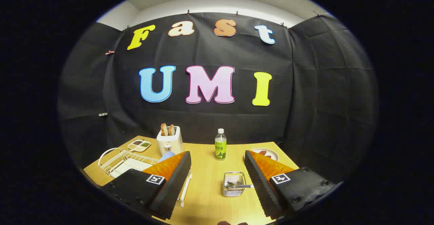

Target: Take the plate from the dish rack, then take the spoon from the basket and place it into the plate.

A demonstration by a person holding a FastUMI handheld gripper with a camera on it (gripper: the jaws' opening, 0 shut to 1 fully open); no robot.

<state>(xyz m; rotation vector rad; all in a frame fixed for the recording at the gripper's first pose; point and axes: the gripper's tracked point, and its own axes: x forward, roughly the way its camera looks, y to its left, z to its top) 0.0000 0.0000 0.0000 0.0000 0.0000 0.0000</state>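
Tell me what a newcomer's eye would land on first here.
The open gripper, its fingers spread wide over the wooden table. Between the fingers sits a small wire basket with a spoon in it. Beyond them stand a green bottle and a white toaster holding bread.
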